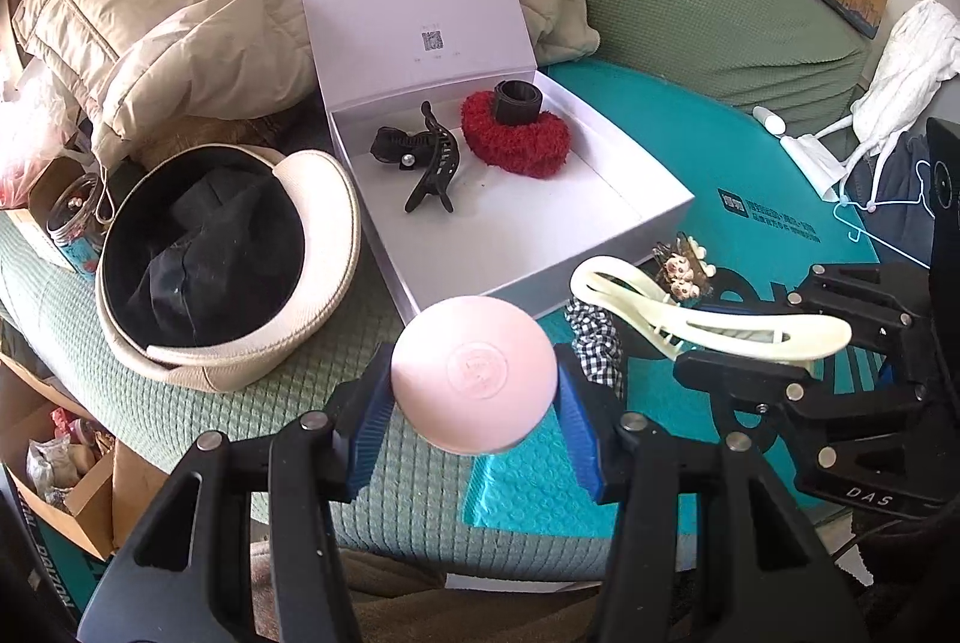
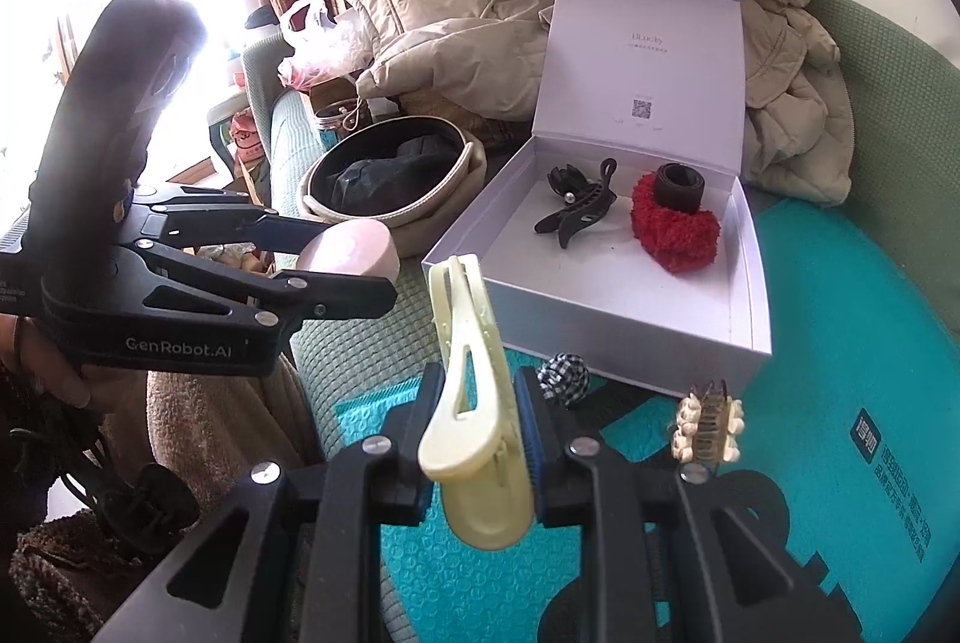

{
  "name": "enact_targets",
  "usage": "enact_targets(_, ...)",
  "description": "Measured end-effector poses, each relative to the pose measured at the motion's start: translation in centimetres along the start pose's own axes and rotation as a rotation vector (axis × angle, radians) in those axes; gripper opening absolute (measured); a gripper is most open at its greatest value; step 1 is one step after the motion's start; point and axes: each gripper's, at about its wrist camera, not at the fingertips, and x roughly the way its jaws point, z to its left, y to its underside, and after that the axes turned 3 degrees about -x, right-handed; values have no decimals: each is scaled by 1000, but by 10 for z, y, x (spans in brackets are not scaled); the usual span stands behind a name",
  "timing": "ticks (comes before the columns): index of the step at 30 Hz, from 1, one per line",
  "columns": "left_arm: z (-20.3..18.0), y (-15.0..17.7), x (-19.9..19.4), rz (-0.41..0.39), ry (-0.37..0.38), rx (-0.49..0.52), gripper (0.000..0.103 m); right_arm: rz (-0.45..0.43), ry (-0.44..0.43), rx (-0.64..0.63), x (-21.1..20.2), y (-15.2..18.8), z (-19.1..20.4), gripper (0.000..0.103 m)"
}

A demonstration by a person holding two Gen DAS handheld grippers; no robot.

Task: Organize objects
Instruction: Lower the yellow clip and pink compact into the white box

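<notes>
Two hand-held grippers grip things: left (image 1: 474, 391) clamps a pink disc (image 1: 474, 373), right (image 2: 474, 439) a cream clip (image 2: 474, 403), box (image 2: 744, 283) beyond.

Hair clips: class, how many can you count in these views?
3. A black clip lies in the white box, a cream clip is held by the right gripper, and a decorated clip sits on the teal mat.

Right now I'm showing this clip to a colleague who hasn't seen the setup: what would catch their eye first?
Probably the round pink case pinched in the left gripper and the cream hair clip clamped in the right gripper, both held in front of the open white box. Next, inside that box, the fuzzy red scrunchie with a black band on top, beside a black claw clip.
</notes>
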Motion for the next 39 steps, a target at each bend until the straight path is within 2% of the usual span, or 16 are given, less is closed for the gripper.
enact_targets(18, 16, -63, 38, 1, -22, -19, 49, -32, 28, 2, 24, -49, -48, 23)
enact_targets(39, 0, -116, 98, 43, -19, 17, 49, -13, 56, 48, 61, -72, -119, 23)
